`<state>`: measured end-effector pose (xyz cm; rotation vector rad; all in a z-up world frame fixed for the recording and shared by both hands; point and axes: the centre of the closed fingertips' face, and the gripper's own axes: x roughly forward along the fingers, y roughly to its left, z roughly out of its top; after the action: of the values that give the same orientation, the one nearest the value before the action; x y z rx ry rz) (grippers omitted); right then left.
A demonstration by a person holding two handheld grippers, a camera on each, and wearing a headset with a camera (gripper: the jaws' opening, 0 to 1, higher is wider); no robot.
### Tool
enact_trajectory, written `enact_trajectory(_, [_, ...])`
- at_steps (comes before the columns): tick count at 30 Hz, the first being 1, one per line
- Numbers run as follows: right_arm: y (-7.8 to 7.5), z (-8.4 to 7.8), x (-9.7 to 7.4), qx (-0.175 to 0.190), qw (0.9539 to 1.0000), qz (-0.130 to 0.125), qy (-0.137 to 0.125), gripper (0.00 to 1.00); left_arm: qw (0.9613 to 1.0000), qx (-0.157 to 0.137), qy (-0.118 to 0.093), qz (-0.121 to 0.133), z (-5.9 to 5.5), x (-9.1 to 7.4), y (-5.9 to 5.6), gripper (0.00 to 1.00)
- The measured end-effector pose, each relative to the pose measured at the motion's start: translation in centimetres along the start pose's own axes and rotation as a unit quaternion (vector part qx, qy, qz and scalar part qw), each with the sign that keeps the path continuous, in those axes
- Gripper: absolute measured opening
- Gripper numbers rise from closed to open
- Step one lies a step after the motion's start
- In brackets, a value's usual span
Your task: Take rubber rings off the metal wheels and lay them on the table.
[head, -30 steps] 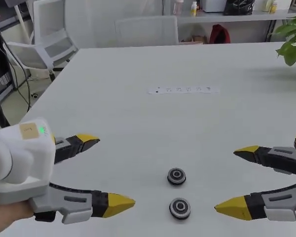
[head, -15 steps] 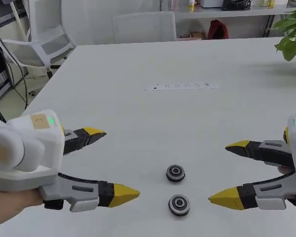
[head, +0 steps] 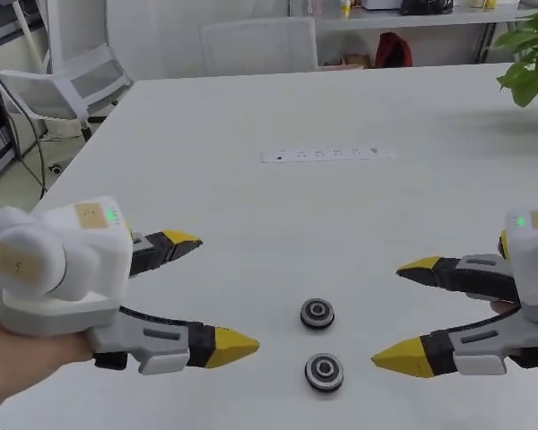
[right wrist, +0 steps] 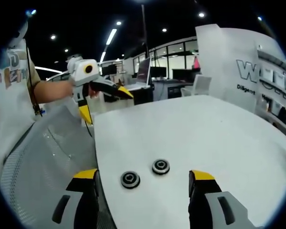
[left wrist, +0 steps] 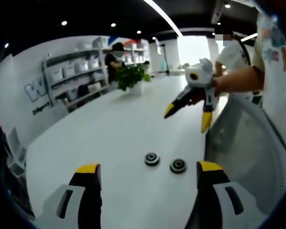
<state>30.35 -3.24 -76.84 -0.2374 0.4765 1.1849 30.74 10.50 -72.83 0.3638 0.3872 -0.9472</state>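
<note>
Two small metal wheels with black rubber rings lie flat on the white table [head: 278, 215]: the far wheel [head: 316, 313] and the near wheel [head: 324, 372]. My left gripper [head: 222, 291] hovers to their left, open, with nothing between its yellow tips. To their right my right gripper [head: 390, 314] is open and holds nothing. In the left gripper view both wheels [left wrist: 152, 159] [left wrist: 178, 165] lie just ahead of my left gripper [left wrist: 148, 167], with the right gripper [left wrist: 186, 121] beyond. In the right gripper view the wheels [right wrist: 160, 166] [right wrist: 130, 179] lie ahead of my right gripper [right wrist: 142, 174], and the left gripper [right wrist: 107, 107] is behind them.
A white power strip [head: 327, 154] lies further back on the table. A green plant [head: 529, 67] stands at the far right corner. White chairs [head: 255, 45] [head: 67, 85] stand beyond the far and left edges. The near table edge is close behind the wheels.
Both grippers have drawn a little closer to the wheels from either side, still open. The wheels have not moved; the head camera has shifted slightly.
</note>
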Motion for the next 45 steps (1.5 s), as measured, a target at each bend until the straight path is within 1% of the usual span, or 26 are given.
enact_trajectory(9, [-0.2, -0.6, 0.7, 0.001, 0.9999, 0.011, 0.008, 0.75, 0.9998, 0.002, 0.012, -0.017, -0.8, 1.1, -0.3, 0.82])
enact_trajectory(12, [-0.1, -0.7, 0.9, 0.0, 0.9999, 0.013, 0.009, 0.75, 0.9997, 0.003, 0.016, -0.015, -1.0, 1.4, -0.2, 0.82])
enact_trajectory(15, [-0.1, -0.9, 1.2, 0.0, 0.9998, 0.017, 0.014, 0.75, 0.9996, 0.005, 0.02, -0.02, -1.1, 1.6, -0.3, 0.82])
enact_trajectory(22, [0.1, -1.2, 1.6, -0.004, 0.9996, 0.023, 0.016, 0.74, 0.9994, 0.0, 0.021, -0.029, -1.2, 2.2, -0.5, 0.81])
enact_trajectory(28, [0.0, -2.2, 1.9, -0.005, 0.9992, 0.031, 0.027, 0.71, 0.9989, 0.008, 0.029, -0.037, -1.6, 2.8, -0.7, 0.8])
enact_trajectory(31, [-0.1, -2.5, 2.1, -0.004, 0.999, 0.033, 0.03, 0.71, 0.9984, 0.011, 0.035, -0.042, -1.9, 3.1, -0.9, 0.8])
enact_trajectory(34, [-0.1, -2.6, 2.2, -0.002, 0.9989, 0.034, 0.031, 0.71, 0.9983, 0.011, 0.036, -0.045, -2.0, 3.3, -0.9, 0.79])
enact_trajectory(36, [-0.1, -2.6, 2.3, -0.004, 0.9988, 0.035, 0.033, 0.7, 0.9982, 0.008, 0.035, -0.049, -2.1, 3.4, -1.0, 0.79])
enact_trajectory(39, [0.1, -2.8, 2.5, -0.01, 0.9984, 0.041, 0.037, 0.7, 0.9978, 0.008, 0.038, -0.053, -2.3, 3.6, -1.1, 0.78])
enact_trajectory(45, [0.3, -3.1, 3.0, -0.017, 0.9976, 0.05, 0.044, 0.7, 0.997, 0.014, 0.045, -0.062, -2.7, 3.9, -1.3, 0.76])
